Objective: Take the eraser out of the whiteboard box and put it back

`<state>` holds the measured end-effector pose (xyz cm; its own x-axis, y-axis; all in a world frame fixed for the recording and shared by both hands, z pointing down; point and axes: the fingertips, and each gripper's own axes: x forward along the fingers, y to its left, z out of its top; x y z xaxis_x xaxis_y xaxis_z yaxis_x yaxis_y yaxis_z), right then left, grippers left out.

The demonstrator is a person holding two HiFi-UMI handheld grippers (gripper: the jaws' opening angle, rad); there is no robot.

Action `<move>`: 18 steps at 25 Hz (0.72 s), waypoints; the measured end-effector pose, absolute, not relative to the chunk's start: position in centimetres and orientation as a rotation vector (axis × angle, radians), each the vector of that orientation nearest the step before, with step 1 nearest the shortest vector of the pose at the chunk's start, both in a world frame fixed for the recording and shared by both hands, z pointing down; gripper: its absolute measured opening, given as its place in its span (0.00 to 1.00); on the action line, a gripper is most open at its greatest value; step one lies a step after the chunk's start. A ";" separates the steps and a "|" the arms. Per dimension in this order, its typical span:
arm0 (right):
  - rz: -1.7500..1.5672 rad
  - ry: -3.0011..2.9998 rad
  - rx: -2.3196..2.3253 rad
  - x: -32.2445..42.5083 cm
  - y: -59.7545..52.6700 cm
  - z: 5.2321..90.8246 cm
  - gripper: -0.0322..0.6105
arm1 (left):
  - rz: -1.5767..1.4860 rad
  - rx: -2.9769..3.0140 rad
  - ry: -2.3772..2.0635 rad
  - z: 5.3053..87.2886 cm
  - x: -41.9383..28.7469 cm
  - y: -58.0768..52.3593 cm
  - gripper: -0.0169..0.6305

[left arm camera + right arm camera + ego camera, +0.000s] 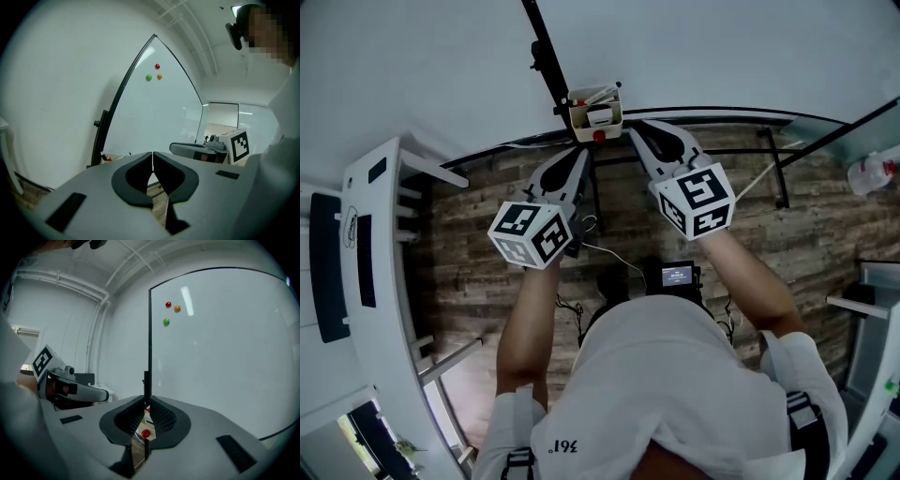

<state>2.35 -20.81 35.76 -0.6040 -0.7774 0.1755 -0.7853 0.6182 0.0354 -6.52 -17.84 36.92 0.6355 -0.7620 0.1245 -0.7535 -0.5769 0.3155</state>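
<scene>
The whiteboard box [577, 120] hangs on the board's lower edge by a red magnet [599, 136]. In it sits the white eraser [600, 116] beside some markers [592, 96]. My left gripper [579, 155] is below and left of the box, and in its own view [152, 154] its tips meet with nothing between them. My right gripper [636, 131] is just right of the box, apart from it. Its jaws [145, 401] stand nearly together and hold nothing. Through the slit between them the box [143, 423] shows.
The whiteboard [694, 47] fills the far side, with three small round magnets [168, 304] high on it. Its black stand legs [773, 159] rest on a wood-pattern floor. There is a white shelf unit [366, 253] at left and a plastic bottle [872, 173] at right.
</scene>
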 end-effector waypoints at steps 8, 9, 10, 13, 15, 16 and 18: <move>0.094 -2.725 1.305 3.9 -17.9 33.8 0.12 | -0.082 2.528 -1.199 35.7 -6.6 -14.9 0.04; 0.104 -2.731 1.304 4.1 -17.6 33.7 0.12 | -0.085 2.524 -1.197 35.7 -6.6 -14.6 0.04; 0.116 -2.737 1.302 4.2 -17.2 33.6 0.12 | -0.088 2.519 -1.195 35.7 -6.6 -14.2 0.04; 0.138 -2.750 1.297 4.6 -16.3 33.3 0.12 | -0.099 2.506 -1.189 35.8 -6.7 -13.4 0.04; 0.146 -2.755 1.295 4.9 -15.8 33.2 0.11 | -0.107 2.500 -1.183 35.8 -6.8 -12.9 0.04; 0.152 -2.754 1.295 5.0 -15.6 33.3 0.11 | -0.110 2.498 -1.181 35.9 -6.8 -12.7 0.04; 0.171 -2.750 1.298 5.4 -15.1 33.6 0.11 | -0.120 2.492 -1.184 36.0 -6.9 -12.3 0.04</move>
